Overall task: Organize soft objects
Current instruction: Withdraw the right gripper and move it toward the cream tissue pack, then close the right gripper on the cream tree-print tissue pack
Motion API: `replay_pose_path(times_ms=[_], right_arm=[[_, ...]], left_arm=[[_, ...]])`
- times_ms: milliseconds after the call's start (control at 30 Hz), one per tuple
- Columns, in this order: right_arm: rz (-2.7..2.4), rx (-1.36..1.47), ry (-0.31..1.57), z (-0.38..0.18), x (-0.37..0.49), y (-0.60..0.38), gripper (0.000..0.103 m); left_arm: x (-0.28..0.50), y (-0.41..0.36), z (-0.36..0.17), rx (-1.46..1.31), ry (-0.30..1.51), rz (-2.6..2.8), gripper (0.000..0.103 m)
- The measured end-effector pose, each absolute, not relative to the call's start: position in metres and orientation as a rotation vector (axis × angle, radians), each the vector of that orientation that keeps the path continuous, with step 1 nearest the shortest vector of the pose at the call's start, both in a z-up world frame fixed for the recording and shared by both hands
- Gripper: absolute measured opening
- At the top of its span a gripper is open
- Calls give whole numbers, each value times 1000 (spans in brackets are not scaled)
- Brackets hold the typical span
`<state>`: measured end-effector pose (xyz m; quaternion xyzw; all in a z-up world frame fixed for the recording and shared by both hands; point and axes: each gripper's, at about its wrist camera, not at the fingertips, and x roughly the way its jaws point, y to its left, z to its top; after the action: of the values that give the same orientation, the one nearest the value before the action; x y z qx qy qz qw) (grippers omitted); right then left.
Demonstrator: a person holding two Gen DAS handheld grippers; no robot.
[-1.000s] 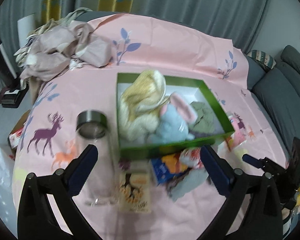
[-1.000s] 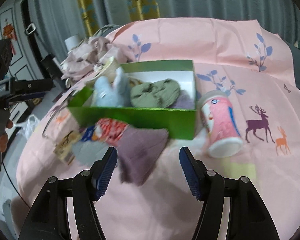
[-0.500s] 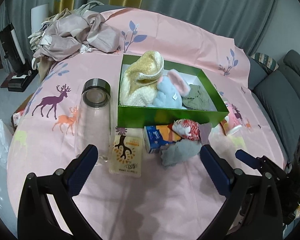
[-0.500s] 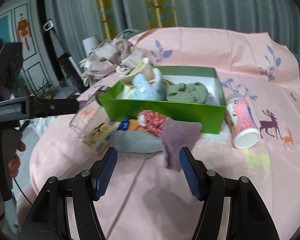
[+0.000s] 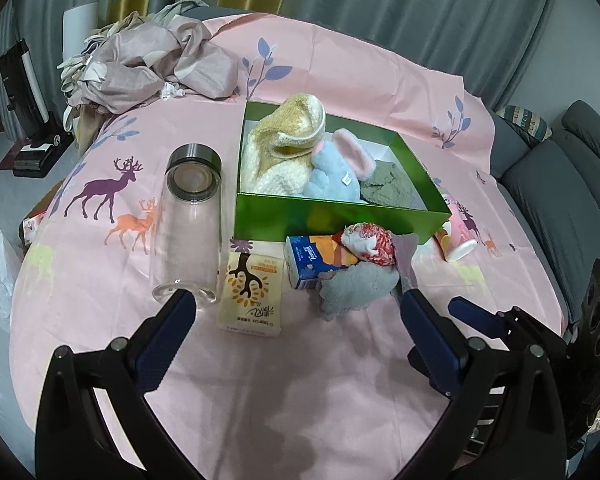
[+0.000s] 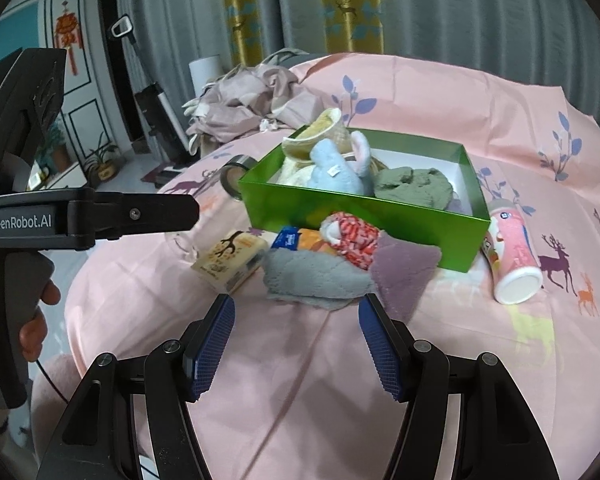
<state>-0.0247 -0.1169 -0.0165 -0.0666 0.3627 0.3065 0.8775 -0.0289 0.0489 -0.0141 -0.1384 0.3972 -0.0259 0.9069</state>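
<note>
A pink deer-print cloth (image 5: 340,80) covers the table before grey curtains (image 5: 380,0). One green cardboard box (image 6: 360,216) holds three soft things; three more lie before it. Left tongs (image 5: 296,306) and right tongs (image 6: 296,312) gape empty.

grey curtains (image 5: 380,12) are hanging across the back wall, with yellow patterned panels (image 6: 352,12) showing between them. a grey sofa (image 5: 556,184) is sitting at the right with a striped cushion (image 5: 524,120). a red ornament (image 6: 67,36) is hanging on a panelled wall, and potted plants (image 6: 100,160) are standing on the floor.
</note>
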Motion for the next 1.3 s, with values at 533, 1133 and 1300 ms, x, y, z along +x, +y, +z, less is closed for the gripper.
replay_pose_path(times_ms=[533, 1133, 1300], right_arm=[[671, -171, 788, -29, -16, -91, 65], [856, -300, 881, -70, -14, -37, 65], [876, -330, 901, -79, -3, -25, 65]], left_arm=[[-19, 70, -34, -323, 856, -56, 102], [-22, 100, -86, -493, 937, -205, 83], [-12, 98, -91, -491, 934, -218, 83]])
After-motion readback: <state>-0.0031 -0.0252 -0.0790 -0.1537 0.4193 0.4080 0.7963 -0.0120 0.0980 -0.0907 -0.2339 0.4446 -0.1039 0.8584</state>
